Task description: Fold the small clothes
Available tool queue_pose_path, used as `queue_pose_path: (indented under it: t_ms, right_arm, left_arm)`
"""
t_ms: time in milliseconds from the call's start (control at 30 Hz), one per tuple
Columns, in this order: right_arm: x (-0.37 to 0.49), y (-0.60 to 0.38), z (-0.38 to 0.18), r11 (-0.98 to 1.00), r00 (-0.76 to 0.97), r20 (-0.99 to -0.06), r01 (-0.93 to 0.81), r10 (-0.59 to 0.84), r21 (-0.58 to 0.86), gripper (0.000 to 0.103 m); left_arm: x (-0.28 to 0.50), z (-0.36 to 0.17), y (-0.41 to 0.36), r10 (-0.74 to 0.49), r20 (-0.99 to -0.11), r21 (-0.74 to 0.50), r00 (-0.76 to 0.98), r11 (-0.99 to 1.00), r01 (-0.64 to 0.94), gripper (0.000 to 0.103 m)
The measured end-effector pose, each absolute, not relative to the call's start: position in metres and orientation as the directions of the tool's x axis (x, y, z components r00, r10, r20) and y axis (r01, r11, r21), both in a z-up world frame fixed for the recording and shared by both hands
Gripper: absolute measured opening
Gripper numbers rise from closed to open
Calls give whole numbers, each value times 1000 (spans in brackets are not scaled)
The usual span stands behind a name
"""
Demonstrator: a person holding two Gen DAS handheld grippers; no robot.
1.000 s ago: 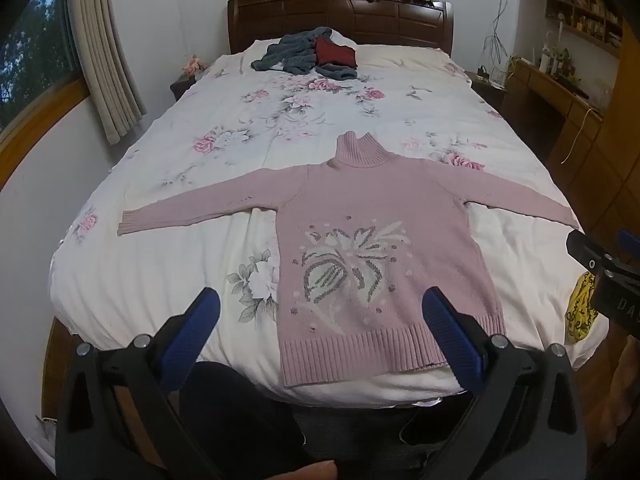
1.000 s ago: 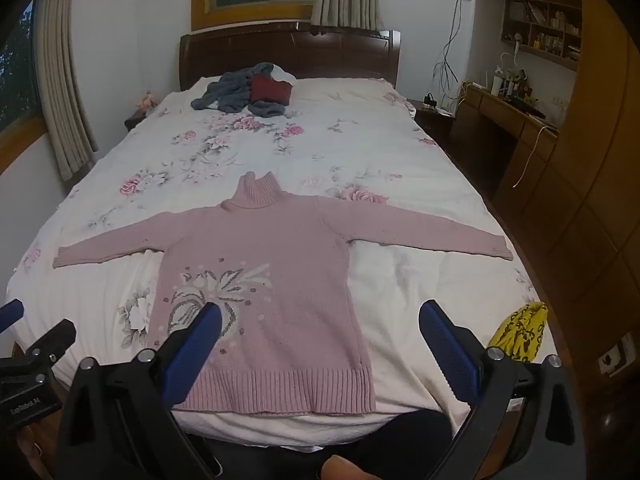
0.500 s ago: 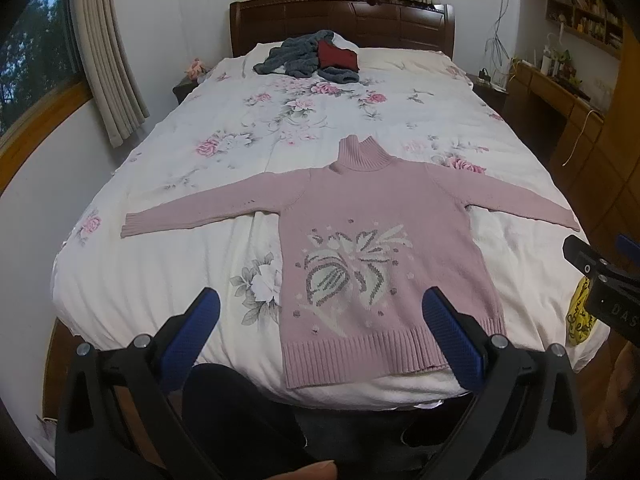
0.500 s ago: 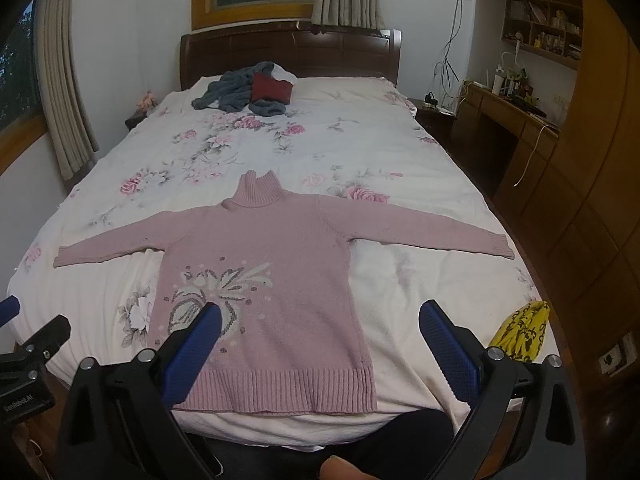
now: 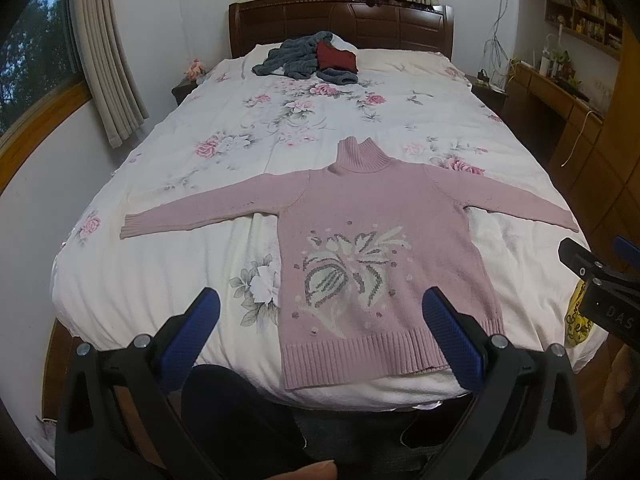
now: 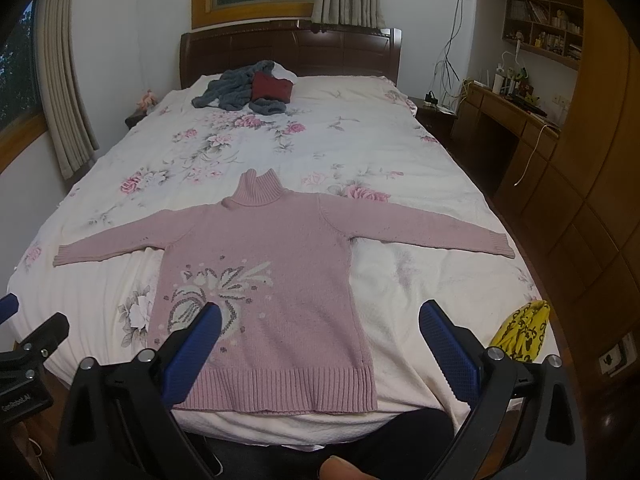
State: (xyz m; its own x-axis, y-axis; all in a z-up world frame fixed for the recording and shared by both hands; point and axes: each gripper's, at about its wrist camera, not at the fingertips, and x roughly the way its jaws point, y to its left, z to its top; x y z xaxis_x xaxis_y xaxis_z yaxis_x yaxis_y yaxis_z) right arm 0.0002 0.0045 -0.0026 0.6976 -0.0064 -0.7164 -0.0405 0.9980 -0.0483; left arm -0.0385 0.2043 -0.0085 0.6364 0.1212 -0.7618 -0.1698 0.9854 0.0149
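A pink turtleneck sweater (image 5: 384, 248) (image 6: 264, 264) with a knitted flower motif lies flat, front up, on the near end of the bed, both sleeves spread out sideways and its ribbed hem at the bed's front edge. My left gripper (image 5: 320, 320) hovers open just short of the hem, nothing between its blue pads. My right gripper (image 6: 320, 332) is likewise open and empty, held above the hem's right part. Each gripper's body shows at the edge of the other's view.
The bed (image 5: 152, 264) has a white floral cover. A grey and dark red heap of clothes (image 5: 308, 58) lies by the headboard. A yellow patterned item (image 6: 520, 328) hangs at the bed's right front corner. Wooden desk and cabinets (image 6: 560, 184) line the right; curtains hang left.
Both grippers have drifted slightly back and upward from the bed, so the sweater sits a little lower in view. Nothing was grasped; the sweater has not moved.
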Motion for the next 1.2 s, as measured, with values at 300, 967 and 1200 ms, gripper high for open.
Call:
queue_pose_path:
  t_ms: [300, 967, 1200]
  right_arm:
    - [0, 5, -4, 998, 698, -716, -41, -6, -49, 99]
    - [4, 6, -5, 998, 693, -721, -44, -5, -50, 99]
    - [6, 5, -7, 998, 689, -725, -45, -5, -49, 99]
  left_arm:
    - [-38, -7, 202, 122, -759, 16, 639, 985, -169, 100]
    - [-36, -2, 201, 119, -760, 13, 639, 986, -169, 100]
    - [-31, -3, 204, 116, -764, 10, 634, 986, -168, 100]
